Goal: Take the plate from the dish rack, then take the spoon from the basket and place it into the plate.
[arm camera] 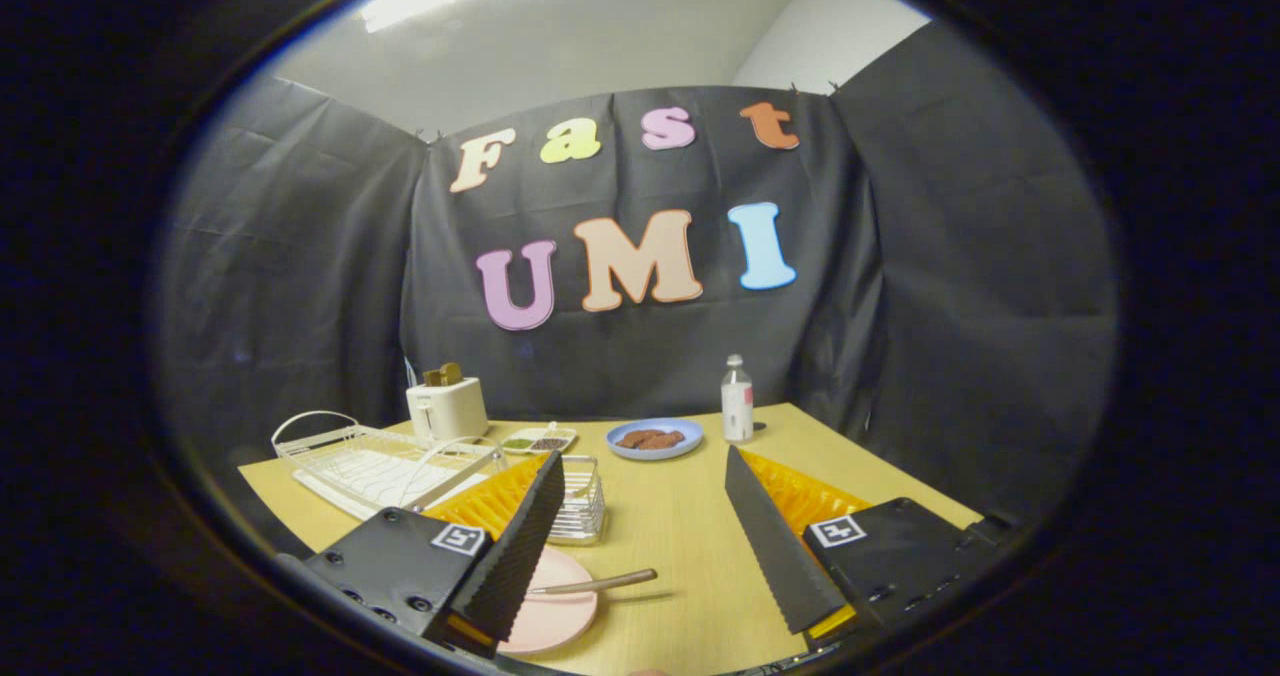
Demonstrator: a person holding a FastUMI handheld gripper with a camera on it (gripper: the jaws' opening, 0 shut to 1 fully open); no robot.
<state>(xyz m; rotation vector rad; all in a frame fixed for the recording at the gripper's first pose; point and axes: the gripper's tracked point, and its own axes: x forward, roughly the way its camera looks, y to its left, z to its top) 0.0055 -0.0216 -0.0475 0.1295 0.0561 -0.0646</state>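
Note:
A pink plate (556,611) lies flat on the wooden table, partly behind my left finger. A spoon with a wooden handle (594,584) rests on it, handle sticking out to the right over the rim. My gripper (642,471) hangs above the table, fingers wide apart and holding nothing. The wire basket (580,501) stands just beyond the plate, behind the left fingertip. The white dish rack (375,466) sits farther left, with nothing standing in it.
At the back of the table (680,526) stand a white toaster (446,406) with toast in it, a small tray of food (538,442), a blue plate of brown food (655,438) and a clear bottle (737,400). Black cloth walls close off the booth.

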